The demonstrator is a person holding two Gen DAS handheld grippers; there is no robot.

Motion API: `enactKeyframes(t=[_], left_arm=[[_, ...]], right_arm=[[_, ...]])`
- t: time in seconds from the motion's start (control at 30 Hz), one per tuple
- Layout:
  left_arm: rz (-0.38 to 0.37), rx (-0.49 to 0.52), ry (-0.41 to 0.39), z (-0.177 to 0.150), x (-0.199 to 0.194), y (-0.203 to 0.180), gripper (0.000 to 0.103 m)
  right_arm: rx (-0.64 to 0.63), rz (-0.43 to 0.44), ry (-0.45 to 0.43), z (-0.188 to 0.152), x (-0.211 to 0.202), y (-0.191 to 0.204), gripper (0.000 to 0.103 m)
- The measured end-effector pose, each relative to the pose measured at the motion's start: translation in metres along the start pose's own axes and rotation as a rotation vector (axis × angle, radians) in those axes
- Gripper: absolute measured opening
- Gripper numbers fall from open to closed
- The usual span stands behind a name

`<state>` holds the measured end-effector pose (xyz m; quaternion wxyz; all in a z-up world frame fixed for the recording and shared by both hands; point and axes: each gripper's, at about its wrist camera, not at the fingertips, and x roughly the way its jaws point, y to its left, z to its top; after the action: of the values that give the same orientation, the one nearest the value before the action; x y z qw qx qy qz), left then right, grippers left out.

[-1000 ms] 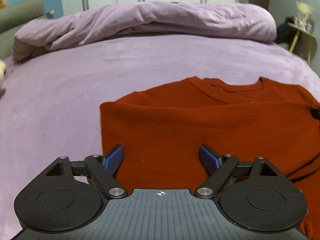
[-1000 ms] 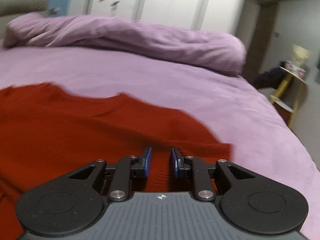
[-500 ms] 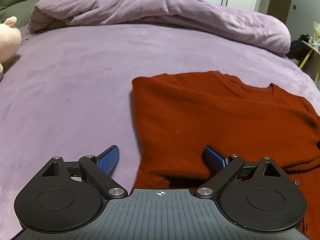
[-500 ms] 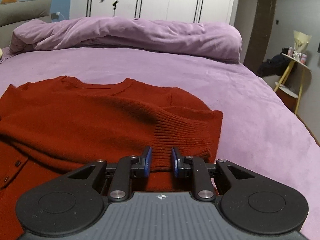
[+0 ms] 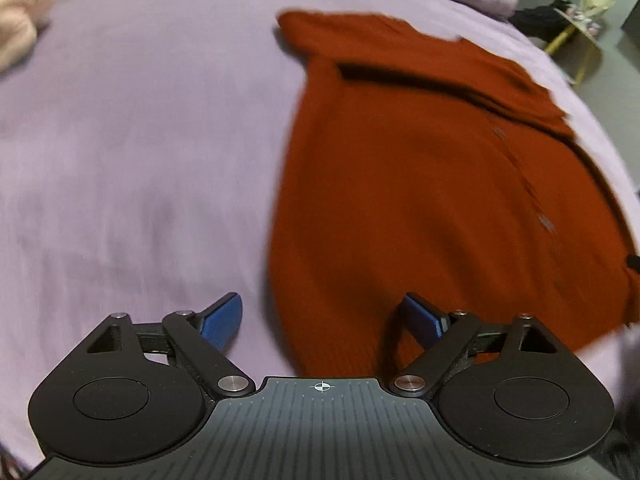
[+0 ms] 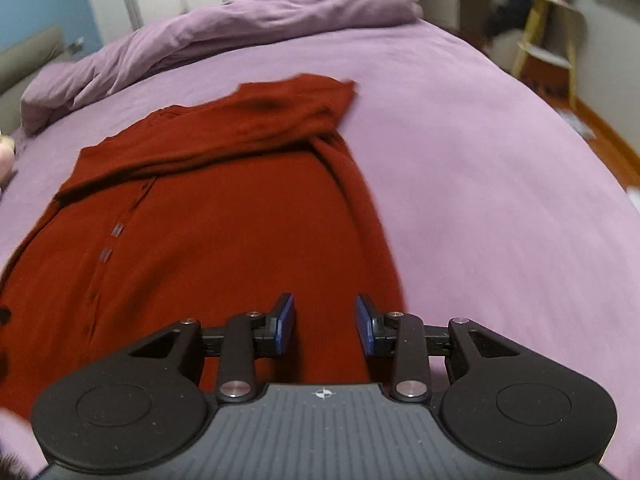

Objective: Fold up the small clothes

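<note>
A rust-red knit cardigan (image 5: 420, 184) lies flat on the purple bed, buttons down its front, with both sleeves folded across its upper part. It also shows in the right wrist view (image 6: 224, 224). My left gripper (image 5: 322, 316) is open and empty, over the cardigan's lower left hem. My right gripper (image 6: 325, 324) is open and empty, over the lower right hem; nothing sits between its blue pads.
The purple bed cover (image 5: 132, 140) spreads all around. A bunched purple duvet (image 6: 224, 32) lies at the bed's far end. A pink plush toy (image 5: 20, 8) is at the far left. A yellow side table (image 6: 548, 32) stands off the bed's right edge.
My right gripper has opened and let go of the sleeve, which now lies folded across the cardigan. Both grippers have pulled back toward the hem; both views are blurred by motion.
</note>
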<state>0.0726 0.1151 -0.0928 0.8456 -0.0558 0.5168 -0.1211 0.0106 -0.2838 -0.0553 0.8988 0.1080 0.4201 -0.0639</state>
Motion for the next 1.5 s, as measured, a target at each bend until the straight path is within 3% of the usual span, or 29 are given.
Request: enactKeyframes(t=[0.1,0.2,0.27,0.33,0.37,0.47,0.53,0.63,0.77,0.87,0.97,1.1,1.17,1.2,1.23,1.27,1.3,1.37,1.5], left_arm=[[-0.076,-0.031,0.027,-0.021,-0.007,-0.002,0.083],[-0.109,-0.079,0.022,-0.026,-0.009,-0.001,0.079],[-0.12,-0.115,0.026,-0.025,-0.008,0.002,0.07],[-0.13,-0.13,0.037,-0.024,-0.009,0.003,0.053],[-0.148,-0.133,0.049,-0.023,-0.009,0.004,0.052],[-0.165,-0.139,0.087,-0.023,-0.001,0.008,0.035],[-0.157,-0.129,0.092,-0.021,0.003,0.01,0.01],[-0.224,-0.181,0.059,-0.011,-0.007,0.014,0.009],[-0.293,-0.192,-0.097,0.025,-0.036,0.01,0.009],[-0.237,-0.178,-0.228,0.062,-0.044,0.007,0.008],[-0.153,-0.18,-0.295,0.093,-0.031,0.005,0.008],[-0.03,-0.162,-0.314,0.115,-0.003,-0.002,0.013],[0.029,-0.127,-0.325,0.117,0.008,-0.004,0.025],[0.085,-0.1,-0.344,0.117,0.01,-0.005,0.042],[0.129,-0.075,-0.362,0.116,0.011,-0.003,0.052],[0.142,-0.048,-0.371,0.115,0.013,-0.002,0.055],[0.121,-0.029,-0.36,0.115,0.016,0.001,0.056],[0.058,-0.013,-0.3,0.114,0.027,0.009,0.057],[0.02,0.012,-0.231,0.114,0.045,0.009,0.055]], right_arm=[[0.064,0.026,0.017,-0.024,-0.032,-0.013,0.033],[0.032,-0.011,0.044,-0.033,-0.04,-0.01,0.033],[0.054,0.021,0.059,-0.035,-0.038,-0.012,0.033],[0.113,0.071,0.111,-0.038,-0.028,-0.019,0.028],[0.146,0.089,0.133,-0.038,-0.024,-0.022,0.024],[0.226,0.142,0.159,-0.041,-0.017,-0.031,0.011],[0.272,0.182,0.17,-0.042,-0.012,-0.038,0.005],[0.318,0.237,0.169,-0.04,-0.011,-0.045,0.004],[0.353,0.368,0.062,-0.017,-0.022,-0.049,0.004],[0.336,0.384,-0.025,0.018,-0.018,-0.042,0.004],[0.26,0.356,-0.098,0.053,-0.003,-0.023,0.004],[0.155,0.241,-0.151,0.082,0.028,0.003,0.005],[0.082,0.128,-0.17,0.091,0.041,0.016,0.008],[0.05,0.076,-0.184,0.094,0.043,0.018,0.013],[0.023,0.047,-0.205,0.094,0.043,0.02,0.025],[0.003,0.044,-0.226,0.093,0.042,0.018,0.032],[-0.019,0.056,-0.231,0.091,0.042,0.015,0.039],[-0.074,0.058,-0.189,0.089,0.051,0.01,0.04],[-0.159,0.05,-0.104,0.089,0.074,0.007,0.039]])
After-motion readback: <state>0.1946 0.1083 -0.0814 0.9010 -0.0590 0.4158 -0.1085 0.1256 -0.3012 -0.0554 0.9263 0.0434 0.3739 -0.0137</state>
